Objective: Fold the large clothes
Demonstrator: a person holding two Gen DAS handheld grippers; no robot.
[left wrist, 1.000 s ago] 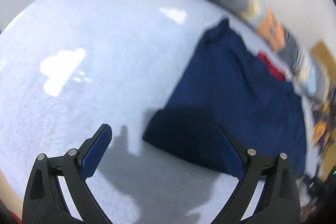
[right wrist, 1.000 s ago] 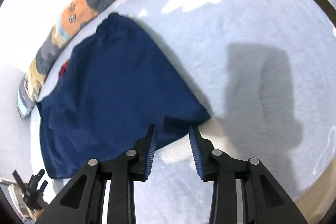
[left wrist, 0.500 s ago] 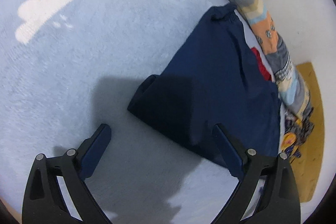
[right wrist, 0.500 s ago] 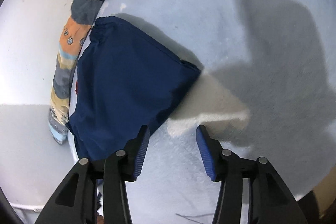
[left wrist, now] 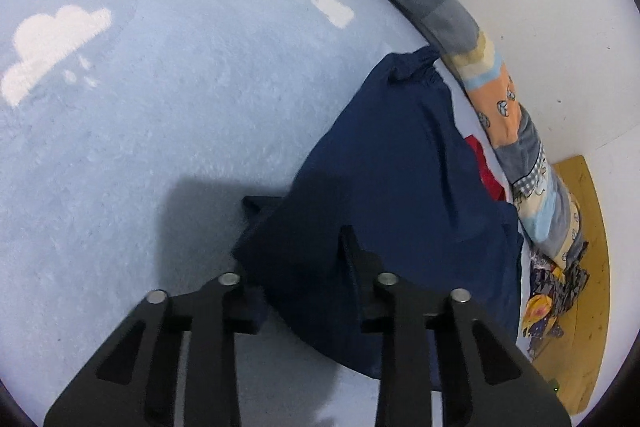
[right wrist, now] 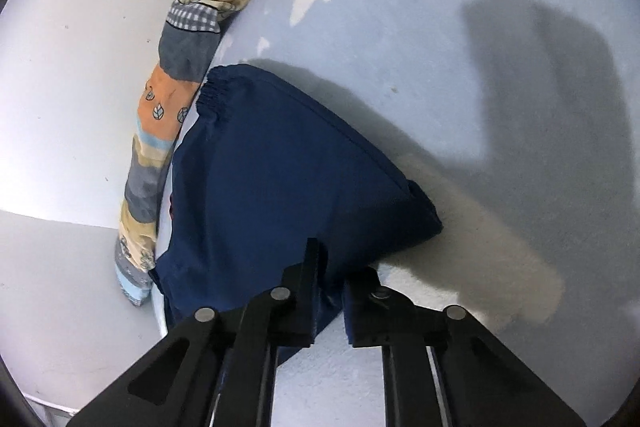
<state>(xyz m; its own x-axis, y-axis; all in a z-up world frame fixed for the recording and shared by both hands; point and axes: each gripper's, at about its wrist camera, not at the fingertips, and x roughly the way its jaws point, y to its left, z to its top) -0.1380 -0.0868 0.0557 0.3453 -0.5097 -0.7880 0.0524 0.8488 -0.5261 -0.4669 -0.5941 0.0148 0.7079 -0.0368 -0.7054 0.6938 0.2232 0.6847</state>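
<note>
A navy blue garment (left wrist: 400, 187) lies folded on a light blue fleece surface (left wrist: 160, 87), its elastic waistband toward the wall. My left gripper (left wrist: 298, 267) is closed on the near edge of the garment, the cloth bunched between the fingers. In the right wrist view the same garment (right wrist: 280, 179) fills the middle. My right gripper (right wrist: 332, 279) is closed on its near edge beside the corner. A bit of red cloth (left wrist: 484, 171) shows under the garment's far side.
A patchwork bolster (left wrist: 500, 99) runs along the white wall behind the garment; it also shows in the right wrist view (right wrist: 180, 87). A wooden floor strip (left wrist: 588, 267) and patterned fabric (left wrist: 552, 299) lie at the right. White cloud prints (left wrist: 52, 47) mark the fleece.
Both grippers have moved in onto the garment's near edge and closed on it. Half a second ago they were open and just short of the cloth.
</note>
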